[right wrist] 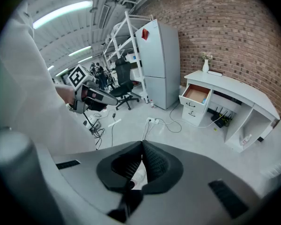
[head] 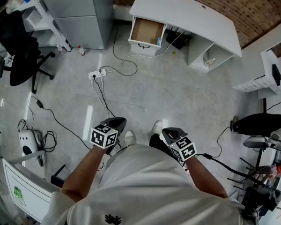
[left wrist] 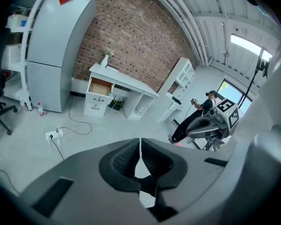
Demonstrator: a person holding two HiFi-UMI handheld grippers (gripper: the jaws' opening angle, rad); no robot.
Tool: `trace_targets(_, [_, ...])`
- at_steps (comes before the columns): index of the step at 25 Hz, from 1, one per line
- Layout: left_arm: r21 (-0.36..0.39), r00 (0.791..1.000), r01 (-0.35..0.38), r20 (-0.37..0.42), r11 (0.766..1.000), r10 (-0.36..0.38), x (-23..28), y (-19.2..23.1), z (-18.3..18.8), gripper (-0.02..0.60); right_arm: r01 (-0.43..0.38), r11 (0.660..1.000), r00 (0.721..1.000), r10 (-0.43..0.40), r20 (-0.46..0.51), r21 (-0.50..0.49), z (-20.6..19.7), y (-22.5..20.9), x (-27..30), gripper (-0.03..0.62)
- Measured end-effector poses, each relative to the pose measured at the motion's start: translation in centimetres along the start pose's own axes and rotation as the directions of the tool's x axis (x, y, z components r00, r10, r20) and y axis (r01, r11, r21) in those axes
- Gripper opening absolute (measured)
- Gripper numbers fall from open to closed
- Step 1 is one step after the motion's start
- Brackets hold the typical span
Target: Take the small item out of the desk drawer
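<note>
A white desk (head: 192,13) stands against the brick wall, far across the floor from me. Its top drawer (head: 147,31) is pulled open and shows a brown inside; from here I cannot make out any small item in it. The same open drawer (left wrist: 100,86) appears in the left gripper view, and the drawer (right wrist: 197,93) also shows in the right gripper view. My left gripper (head: 119,122) is held close to my body, shut and empty. My right gripper (head: 167,132) is beside it, also shut with nothing between the pads. Both point towards the desk.
A tall grey cabinet (head: 79,13) stands left of the desk. A power strip (head: 97,73) with trailing cables lies on the floor between me and the drawer. A black office chair (head: 21,50) is at the left, white shelves (head: 271,69) at the right, where a person (left wrist: 201,111) sits.
</note>
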State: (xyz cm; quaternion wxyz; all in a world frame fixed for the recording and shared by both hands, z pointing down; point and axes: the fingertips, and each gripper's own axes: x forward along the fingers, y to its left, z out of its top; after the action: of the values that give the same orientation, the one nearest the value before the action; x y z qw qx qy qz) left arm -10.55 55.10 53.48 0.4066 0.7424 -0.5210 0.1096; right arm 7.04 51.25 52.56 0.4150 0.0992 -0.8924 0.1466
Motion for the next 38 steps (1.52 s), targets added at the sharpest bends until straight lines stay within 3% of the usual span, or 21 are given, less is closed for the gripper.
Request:
trace_targets(7, [0.049,0.998,0.06,-0.033,0.997,-0.059,4.1,-1.7,2.6,0.032,0.053,0.997,0.998,-0.054,0.032,0.054,0.2,-4.1,-1.0,0.029])
trace_targets(12, [0.041,0.997,0.063,-0.042,0.997,-0.061,9.3,-2.9,7.4,0.032,0.034,0.996,0.998,-0.039,0.051,0.085,0.9,-10.7,-1.5,0.029])
trace_targets(16, [0.013,0.999,0.022,-0.033,1.0,-0.022,14.1,-2.7,12.8,0.032,0.005,0.997,0.997,-0.012,0.081,0.075,3.6,-17.9,-1.2,0.031])
trace_targets(20, [0.039,0.998,-0.045,-0.033,0.998,0.046,19.5,-2.9,18.7,0.032,-0.003,0.999,0.993,-0.003,0.118,0.051,6.5,-26.3,-1.6,0.04])
trace_targets(22, [0.044,0.997,-0.072,-0.033,0.996,0.073,22.6,-3.1,21.5,0.034,-0.008,0.998,0.993,0.001,0.116,0.056,7.1,-30.3,-1.9,0.105])
trace_targets(27, [0.047,0.992,-0.124,-0.021,0.991,0.125,29.6,-2.8,26.7,0.034,-0.028,0.998,0.992,0.02,0.125,0.059,7.1,-38.0,-2.4,0.109])
trace_targets(32, [0.044,0.989,-0.148,-0.022,0.988,0.149,33.8,-2.7,29.8,0.034,-0.021,0.996,0.993,0.01,0.121,0.09,5.9,-43.1,-2.7,0.112])
trace_targets(38, [0.031,0.983,-0.175,-0.05,0.984,0.176,37.3,-0.2,33.1,0.035,-0.01,0.988,0.99,-0.012,0.141,0.156,7.2,-47.3,-2.5,0.11])
